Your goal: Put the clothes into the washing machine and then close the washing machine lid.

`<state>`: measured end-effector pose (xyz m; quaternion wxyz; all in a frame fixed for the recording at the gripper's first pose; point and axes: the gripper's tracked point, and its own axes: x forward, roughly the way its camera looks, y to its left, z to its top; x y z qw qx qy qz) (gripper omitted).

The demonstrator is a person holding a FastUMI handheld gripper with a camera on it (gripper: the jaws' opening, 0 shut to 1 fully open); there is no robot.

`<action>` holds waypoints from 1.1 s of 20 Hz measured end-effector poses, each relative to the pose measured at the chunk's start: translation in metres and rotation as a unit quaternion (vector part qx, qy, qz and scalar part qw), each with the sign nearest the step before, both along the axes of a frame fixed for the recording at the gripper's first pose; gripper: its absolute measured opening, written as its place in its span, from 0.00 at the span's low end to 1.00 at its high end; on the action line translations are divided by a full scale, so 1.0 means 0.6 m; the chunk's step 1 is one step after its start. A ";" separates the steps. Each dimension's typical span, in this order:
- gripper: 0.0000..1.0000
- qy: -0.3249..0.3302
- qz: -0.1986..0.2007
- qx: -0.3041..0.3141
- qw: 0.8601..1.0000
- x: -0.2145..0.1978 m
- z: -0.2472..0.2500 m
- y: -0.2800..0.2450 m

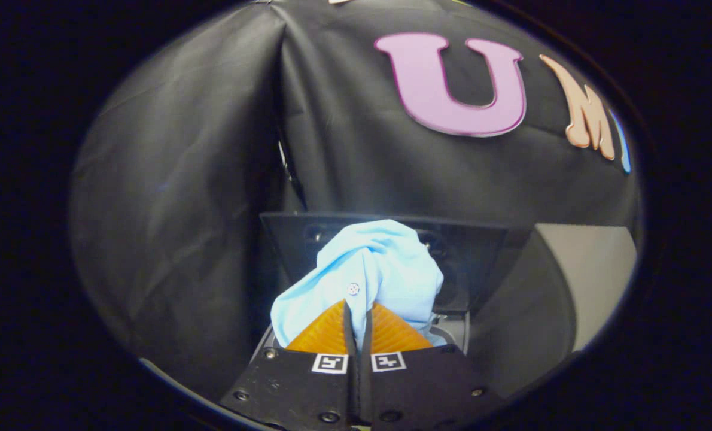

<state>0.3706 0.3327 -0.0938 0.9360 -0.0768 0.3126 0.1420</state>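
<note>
The shirt [368, 269] — pale blue, bunched, one small button showing — is pinched in the gripper [358, 311], whose fingers are pressed together on a fold of the cloth. The rest of it bulges up just ahead of the fingertips. Behind it the washer's dark lid [469, 251] stands raised, tilted back. Below and to the right of the fingers a bit of the grey washer [452, 332] rim shows — beyond that, a pale wall [595, 269].
</note>
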 end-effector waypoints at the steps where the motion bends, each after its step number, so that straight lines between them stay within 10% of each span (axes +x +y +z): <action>1: 0.00 0.009 0.002 0.001 1.000 0.010 -0.017 0.004; 22: 0.03 0.169 0.008 -0.075 0.983 0.016 -0.295 -0.021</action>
